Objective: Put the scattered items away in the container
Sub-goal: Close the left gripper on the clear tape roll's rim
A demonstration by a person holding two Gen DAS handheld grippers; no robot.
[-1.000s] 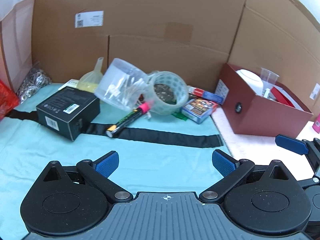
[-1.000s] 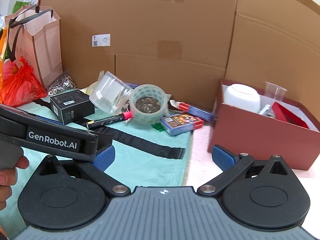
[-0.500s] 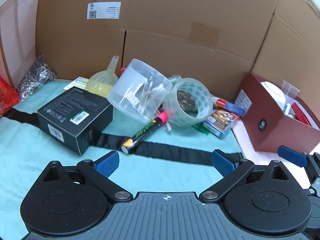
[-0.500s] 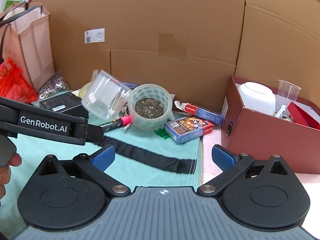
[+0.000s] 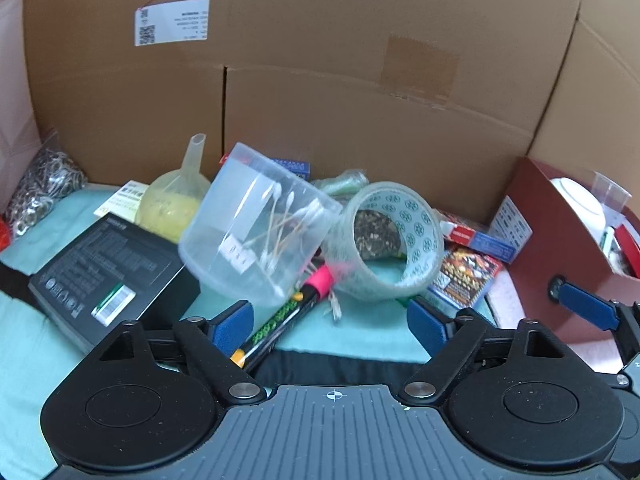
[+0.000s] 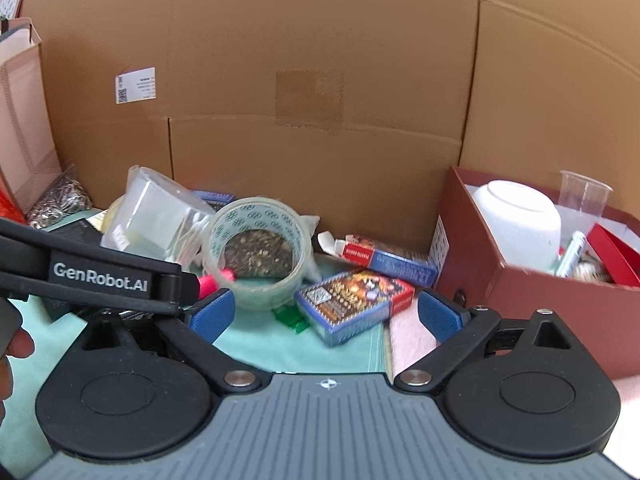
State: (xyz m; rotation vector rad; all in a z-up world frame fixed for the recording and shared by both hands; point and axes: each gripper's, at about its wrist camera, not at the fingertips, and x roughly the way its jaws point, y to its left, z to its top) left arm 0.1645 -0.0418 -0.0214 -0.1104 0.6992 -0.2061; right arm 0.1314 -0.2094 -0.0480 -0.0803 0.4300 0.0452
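My left gripper [image 5: 330, 326] hovers low over the teal cloth, its jaws closing; the pink-capped black marker [image 5: 288, 316] lies between its pads, which do not press it. Just beyond lie a tipped clear tub of cotton swabs [image 5: 256, 236] and a tape roll [image 5: 384, 240]. My right gripper [image 6: 325, 315] is also closing, with the playing-card box [image 6: 354, 306] between its untouching pads. The dark red container box [image 6: 540, 292] stands at the right, with a white bowl [image 6: 516, 220] inside.
A black carton [image 5: 116, 272], a yellow funnel [image 5: 176, 196] and a bag of metal rings [image 5: 44, 184] lie at the left. A red-and-blue carton [image 6: 384, 258] lies behind the card box. Cardboard walls close off the back. The left gripper's body [image 6: 100, 276] crosses the right wrist view.
Both grippers have moved forward towards the pile, which now looks larger. The marker and the card box now lie between their pads, and both pairs of jaws have narrowed a little.
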